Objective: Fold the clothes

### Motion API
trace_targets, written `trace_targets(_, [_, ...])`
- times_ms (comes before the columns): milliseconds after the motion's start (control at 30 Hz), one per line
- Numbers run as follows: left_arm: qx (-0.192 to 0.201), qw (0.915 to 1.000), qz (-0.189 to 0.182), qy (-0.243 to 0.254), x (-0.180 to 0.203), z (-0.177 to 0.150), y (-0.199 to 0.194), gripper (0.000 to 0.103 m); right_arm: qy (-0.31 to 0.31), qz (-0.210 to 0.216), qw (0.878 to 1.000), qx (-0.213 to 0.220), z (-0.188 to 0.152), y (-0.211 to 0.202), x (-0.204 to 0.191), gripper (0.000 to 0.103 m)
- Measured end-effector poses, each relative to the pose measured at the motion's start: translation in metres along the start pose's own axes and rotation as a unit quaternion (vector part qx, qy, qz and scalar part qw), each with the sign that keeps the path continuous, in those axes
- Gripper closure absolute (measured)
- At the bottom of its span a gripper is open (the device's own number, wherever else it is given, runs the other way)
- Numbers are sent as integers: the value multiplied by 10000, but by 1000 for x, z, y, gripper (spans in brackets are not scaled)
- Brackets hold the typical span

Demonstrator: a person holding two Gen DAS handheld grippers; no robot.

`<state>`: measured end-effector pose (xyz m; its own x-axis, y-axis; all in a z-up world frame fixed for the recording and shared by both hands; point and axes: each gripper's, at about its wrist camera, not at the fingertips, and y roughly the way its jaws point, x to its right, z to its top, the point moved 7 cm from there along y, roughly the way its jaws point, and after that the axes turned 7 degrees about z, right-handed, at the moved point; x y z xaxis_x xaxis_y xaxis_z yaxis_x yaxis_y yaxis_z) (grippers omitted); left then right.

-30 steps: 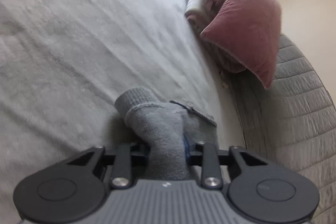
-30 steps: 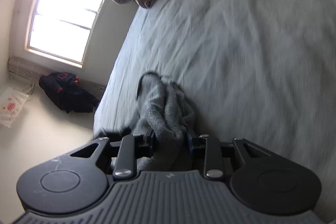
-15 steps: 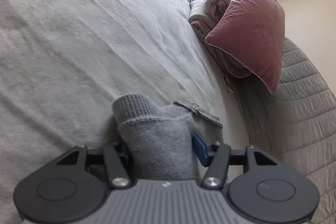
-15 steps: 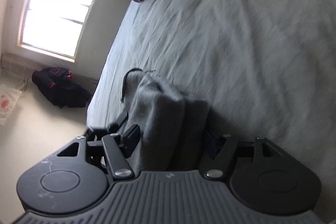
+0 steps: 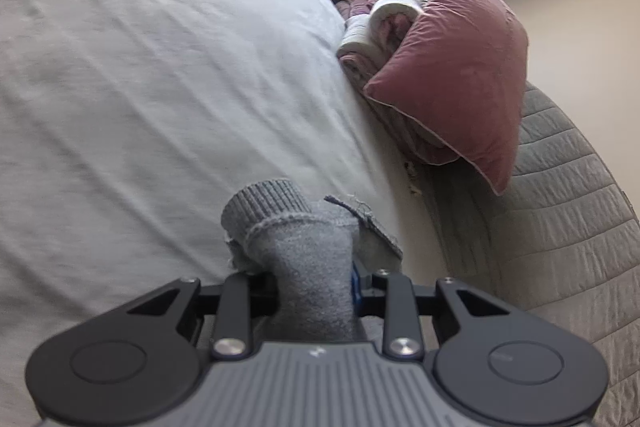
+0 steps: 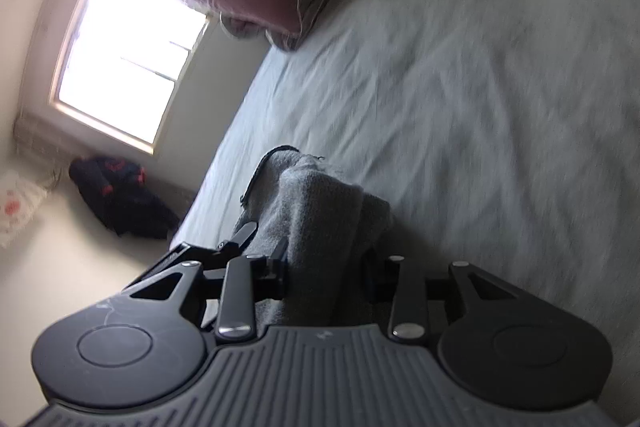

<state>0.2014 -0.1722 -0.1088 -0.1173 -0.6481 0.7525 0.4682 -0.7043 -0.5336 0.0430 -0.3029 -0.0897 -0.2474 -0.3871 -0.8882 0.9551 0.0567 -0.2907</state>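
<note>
A grey knitted garment with a ribbed cuff [image 5: 304, 239] is bunched up over the pale bed sheet [image 5: 140, 87]. My left gripper [image 5: 314, 287] has its jaws closing, and the pads press on the cloth from both sides. In the right wrist view another fold of the same grey garment [image 6: 316, 203], with a dark-edged hem, stands up between the fingers. My right gripper [image 6: 326, 267] is closing too, with the cloth squeezed in its jaws. Both fingertips are hidden by fabric.
A dusky pink pillow [image 5: 452, 75] leans on a stack of rolled bedding [image 5: 372, 27] against a quilted grey headboard [image 5: 568, 227]. In the right wrist view there is a bright window [image 6: 128, 55], and dark clothes [image 6: 120, 195] lie on the floor beside the bed.
Both grippers widened their jaws around the grey garment half a second ago and have narrowed on it again. The left gripper has risen a little with the cloth.
</note>
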Motion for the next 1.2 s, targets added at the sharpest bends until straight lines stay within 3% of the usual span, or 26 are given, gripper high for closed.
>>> trace_targets(100, [3,9999,-71,94,28,0,12,74,104,-57,9998,143,27,-3,-2,66])
trace_targets(333, [18,9990,-425,149,98,-12,59,75,-419,-123,9988,207,114,-8,-6,66])
trace_targets(567, [-182,9967,-703,361,161,-38,136,75,-1054,-311,9936,244,203,-12,23,66])
trace_targets(733, [-420,9938,-980,326,191,-57,190,75,-1299,-473,9891,500,253,-13,59,66])
trace_targets(833, [-485,9922,-1054,446,201,-72,218,76,-1336,-575,9864,770,270,-11,85,66])
trace_targets(967, [-405,9906,-867,974,200,-92,248,74,-1383,-851,9817,995,274,0,124,65])
trace_targets(1033, [-219,9867,-834,1381,196,-98,252,67,-1418,-1036,9782,1107,272,5,143,59])
trace_targets(1067, [-96,9833,-885,1588,194,-100,251,67,-1464,-1030,9757,1265,269,3,150,46])
trace_targets(1200, [105,9748,-855,2056,191,-97,232,56,-1761,-1050,9644,1672,267,-9,145,38])
